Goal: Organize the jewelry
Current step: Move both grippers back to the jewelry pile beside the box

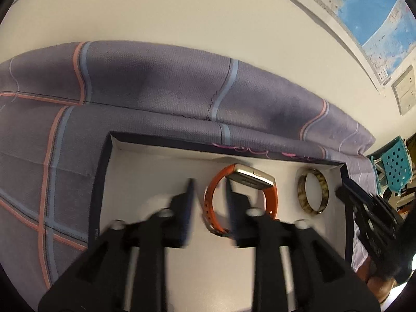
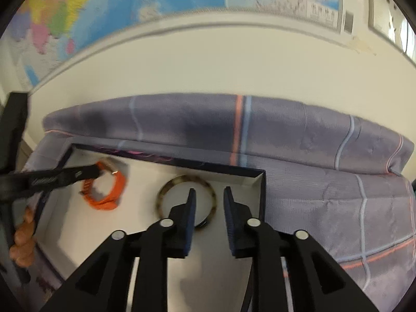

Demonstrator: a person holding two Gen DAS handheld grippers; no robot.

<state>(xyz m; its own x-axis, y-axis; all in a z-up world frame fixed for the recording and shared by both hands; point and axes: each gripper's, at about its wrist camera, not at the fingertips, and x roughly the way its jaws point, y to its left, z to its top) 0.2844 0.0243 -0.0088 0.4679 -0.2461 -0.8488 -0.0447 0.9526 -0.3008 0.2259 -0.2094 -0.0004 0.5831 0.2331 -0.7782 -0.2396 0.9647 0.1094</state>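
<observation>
Both pieces sit in the white-lined box [image 1: 161, 156] on the plaid bedspread [image 1: 156, 85]: orange watch [image 1: 241, 195] mid-box, tortoiseshell bangle [image 2: 186, 202] toward the right wall. Left gripper [image 1: 209, 184] hangs over the strap, right gripper [image 2: 209, 192] over the bangle's rim, both with jaws spread, pinching nothing. I'd say lift straight up, slowly, so nothing gets nudged

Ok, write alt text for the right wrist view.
The right gripper, jaws apart and empty, hovers over a tortoiseshell bangle in a white-lined box. An orange watch lies further left.
</observation>
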